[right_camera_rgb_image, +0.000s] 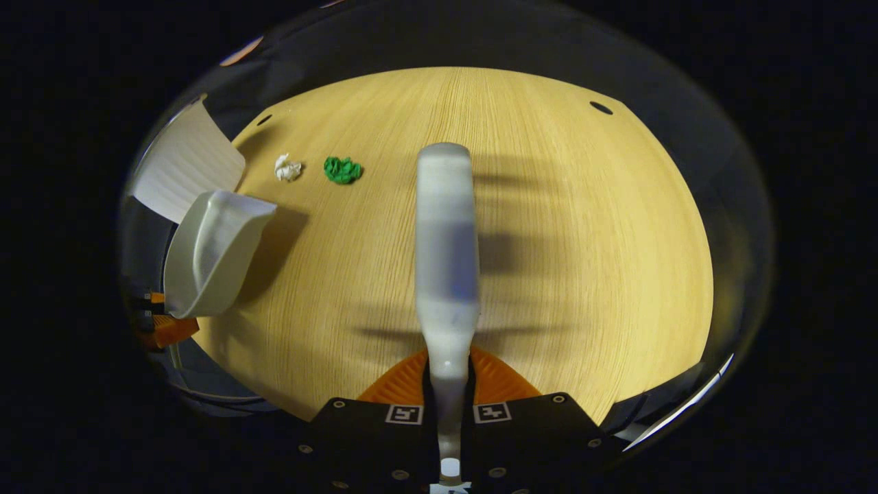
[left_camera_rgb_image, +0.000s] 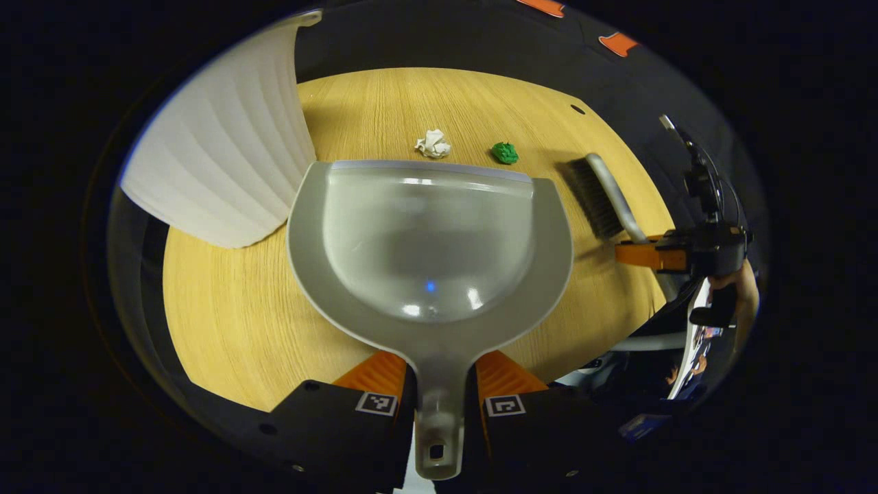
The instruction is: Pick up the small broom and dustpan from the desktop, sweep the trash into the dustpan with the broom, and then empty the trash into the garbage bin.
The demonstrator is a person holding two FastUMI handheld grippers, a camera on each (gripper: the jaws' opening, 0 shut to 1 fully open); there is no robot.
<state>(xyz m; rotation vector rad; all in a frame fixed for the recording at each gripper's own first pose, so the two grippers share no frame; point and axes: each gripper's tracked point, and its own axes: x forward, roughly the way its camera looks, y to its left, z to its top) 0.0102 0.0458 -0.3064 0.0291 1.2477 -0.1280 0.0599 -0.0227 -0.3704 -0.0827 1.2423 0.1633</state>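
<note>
My left gripper (left_camera_rgb_image: 439, 384) clamps the dustpan (left_camera_rgb_image: 429, 240) handle, my right gripper (right_camera_rgb_image: 449, 384) clamps the broom (right_camera_rgb_image: 446, 233); I should lower the pan's lip flat before the white scrap (left_camera_rgb_image: 433, 143) and green scrap (left_camera_rgb_image: 505, 152).

No readable text, brand or number appears anywhere; the square black-and-white markers (left_camera_rgb_image: 376, 403) on the fingers carry only coded patterns.

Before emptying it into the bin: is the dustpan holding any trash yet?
Empty. The dustpan bowl is bare, and the white paper wad and green wad lie on the desktop beyond its lip.
</note>
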